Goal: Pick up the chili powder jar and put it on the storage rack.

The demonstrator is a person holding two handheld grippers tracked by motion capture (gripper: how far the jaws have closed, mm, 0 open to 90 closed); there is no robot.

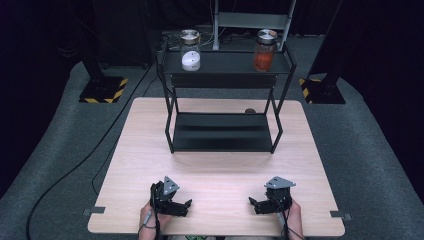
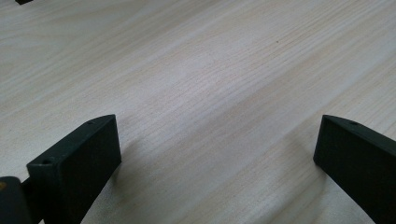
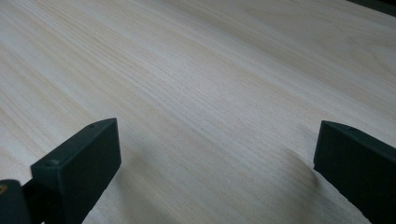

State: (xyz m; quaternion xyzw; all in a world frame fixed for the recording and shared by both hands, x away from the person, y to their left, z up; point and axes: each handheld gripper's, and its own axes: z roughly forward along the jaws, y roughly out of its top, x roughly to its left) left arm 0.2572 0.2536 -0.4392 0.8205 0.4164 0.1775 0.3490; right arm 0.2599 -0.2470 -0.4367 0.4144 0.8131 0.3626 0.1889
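From the high view I see a pale wooden table (image 1: 215, 170) carrying a black two-tier metal shelf rack (image 1: 223, 102) set toward its far edge. On the rack's top shelf stand two lidded glass jars, well apart: a jar with white contents (image 1: 190, 50) at the left end and a jar with orange-red contents (image 1: 264, 50) at the right end; the lower shelf lies bare. Near the table's front edge I hold the left claw (image 1: 186, 204) and the right claw (image 1: 254, 202), one in each hand, their tips turned inward toward one another and well apart, with bare wood between them. A grey three-cornered plate tops each claw. In the left gripper view, the left claw (image 2: 217, 144) has its two black jaws spread wide over the wood grain, with nothing between them. In the right gripper view, the right claw (image 3: 217, 144) stands likewise spread wide and empty, low over the table surface. Both jars sit far from either claw, across the table and up on the rack. Grey carpet (image 1: 360, 145) surrounds the table, and two stand bases marked with yellow-and-black stripes (image 1: 103, 90) rest on it behind.
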